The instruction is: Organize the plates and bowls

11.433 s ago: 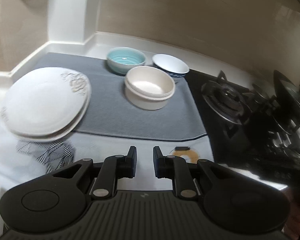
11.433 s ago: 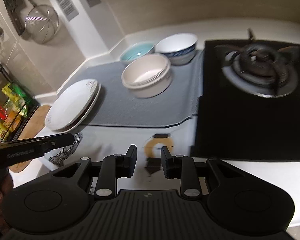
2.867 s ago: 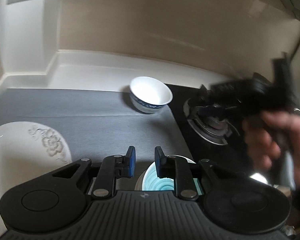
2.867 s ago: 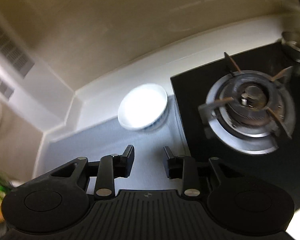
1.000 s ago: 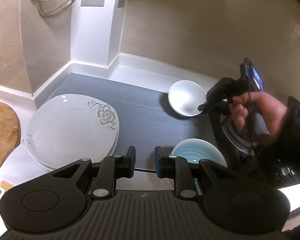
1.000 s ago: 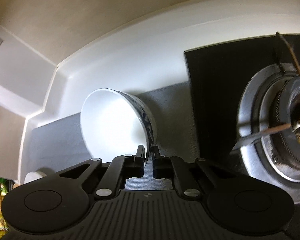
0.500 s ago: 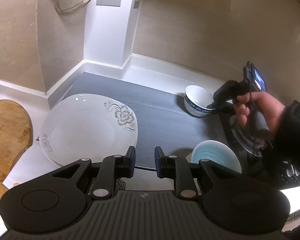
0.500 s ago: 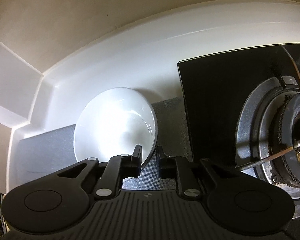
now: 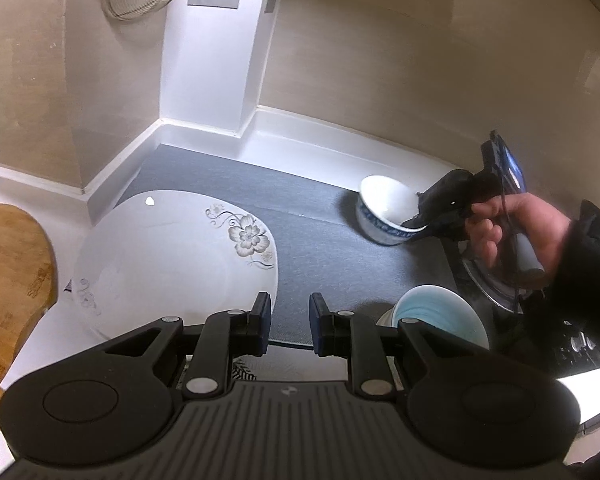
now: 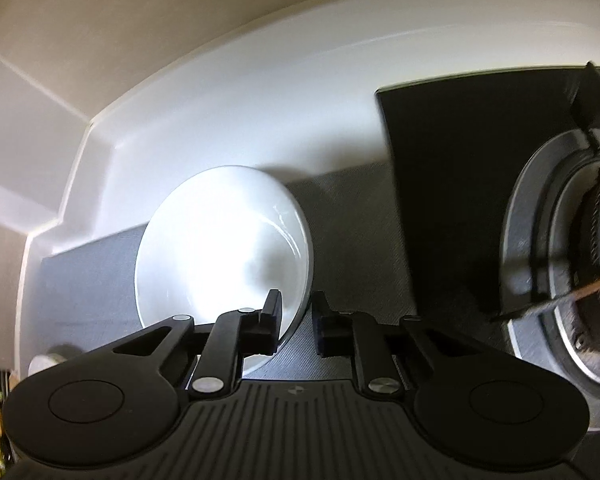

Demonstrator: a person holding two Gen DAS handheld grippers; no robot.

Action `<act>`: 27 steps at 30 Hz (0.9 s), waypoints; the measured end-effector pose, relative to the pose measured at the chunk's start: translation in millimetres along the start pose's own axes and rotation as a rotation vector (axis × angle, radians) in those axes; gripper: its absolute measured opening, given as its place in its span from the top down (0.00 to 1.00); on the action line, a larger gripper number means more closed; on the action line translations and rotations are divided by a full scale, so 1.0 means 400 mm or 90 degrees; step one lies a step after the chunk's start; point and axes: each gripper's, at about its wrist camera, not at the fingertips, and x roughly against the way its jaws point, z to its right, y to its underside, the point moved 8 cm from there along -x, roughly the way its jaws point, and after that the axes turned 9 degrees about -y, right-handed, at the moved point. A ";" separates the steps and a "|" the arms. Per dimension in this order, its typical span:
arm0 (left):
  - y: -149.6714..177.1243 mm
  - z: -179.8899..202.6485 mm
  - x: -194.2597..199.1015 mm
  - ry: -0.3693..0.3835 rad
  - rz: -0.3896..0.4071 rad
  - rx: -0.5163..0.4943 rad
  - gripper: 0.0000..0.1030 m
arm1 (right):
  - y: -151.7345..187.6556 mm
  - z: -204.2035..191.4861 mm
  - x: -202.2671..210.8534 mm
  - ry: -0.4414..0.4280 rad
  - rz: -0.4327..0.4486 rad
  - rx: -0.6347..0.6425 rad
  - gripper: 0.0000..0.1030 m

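Since my right tongs (image 10: pixel 296 320) straddle the bowl (image 10: pixel 224 248) rim, parted and unclamped, I'd pinch there: glazed, slippery, breakable; left tongs (image 9: pixel 289 322) gape empty.

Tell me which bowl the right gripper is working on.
The white bowl with the blue pattern at the back of the grey mat. The right gripper straddles its rim, jaws open. The blue-lined bowl sits nearer the left gripper, untouched.
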 end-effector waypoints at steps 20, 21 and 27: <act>-0.064 0.048 -0.181 0.059 -0.044 -0.029 0.73 | 0.146 -0.107 0.011 -0.038 -0.123 0.149 0.80; -0.071 0.053 -0.192 0.065 -0.043 -0.033 0.73 | 0.148 -0.107 0.017 -0.029 -0.115 0.154 0.78; -0.104 0.094 -0.261 0.086 -0.053 -0.064 0.73 | 0.171 -0.125 0.037 0.011 -0.065 0.176 0.72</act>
